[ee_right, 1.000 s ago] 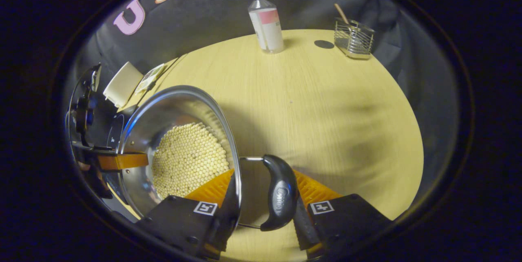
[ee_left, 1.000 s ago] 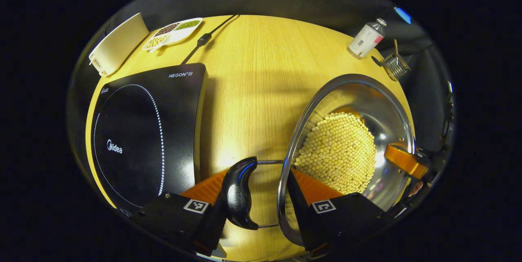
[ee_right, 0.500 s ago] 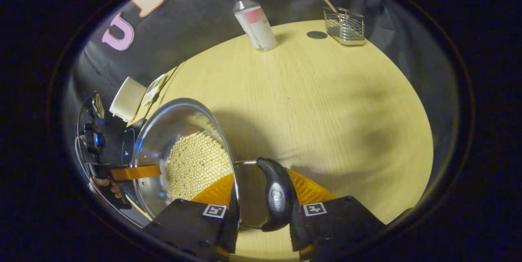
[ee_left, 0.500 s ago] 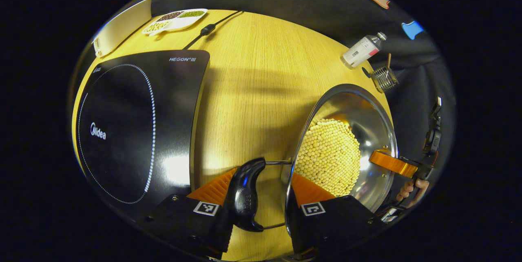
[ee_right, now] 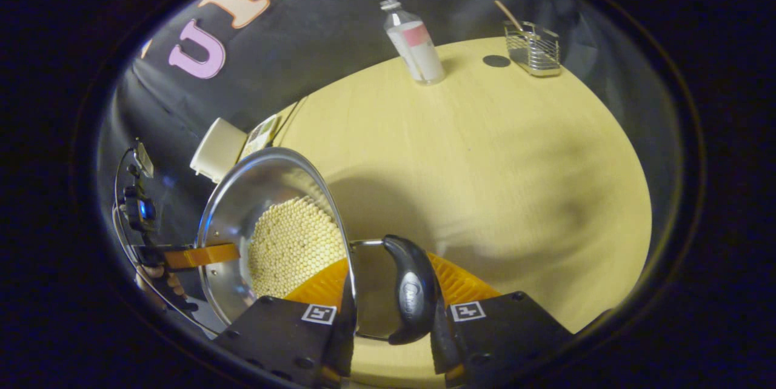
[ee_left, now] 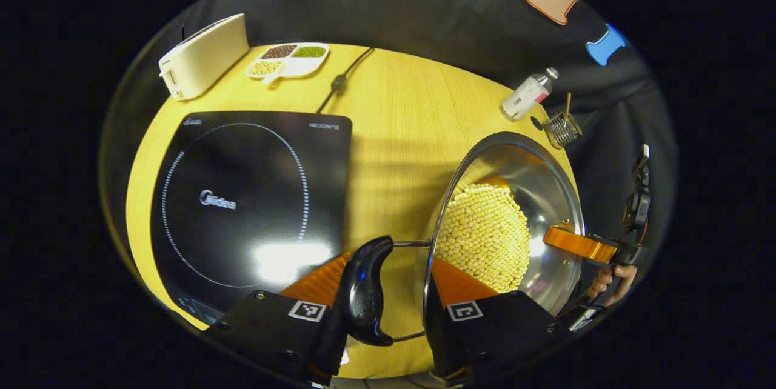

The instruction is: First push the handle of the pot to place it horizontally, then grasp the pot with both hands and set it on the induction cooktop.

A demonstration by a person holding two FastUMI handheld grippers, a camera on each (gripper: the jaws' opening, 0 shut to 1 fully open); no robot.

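The left hand-held gripper [ee_left: 388,292] is clenched on the left side of the pot [ee_left: 545,195]: one finger lies inside the rim against the wall, the other outside against the black side handle [ee_left: 364,292], so handle and rim are pinched between them. The right hand-held gripper [ee_right: 388,295] grasps the opposite side the same way, one finger inside the pot [ee_right: 242,207], the other beyond its black side handle [ee_right: 412,295]. In the left gripper view the right hand-held gripper's finger [ee_left: 576,243] shows at the pot's far rim with a hand [ee_left: 609,280] behind it. The steel pot holds a bed of pale round beans [ee_left: 485,237] and sits toward the right half of the table [ee_left: 394,128], well apart from the induction cooktop [ee_left: 242,201] near the left edge. At the far edge stand a white toaster [ee_left: 203,56], a divided dish [ee_left: 291,59], a bottle [ee_right: 415,43] and a wire basket [ee_right: 533,49].
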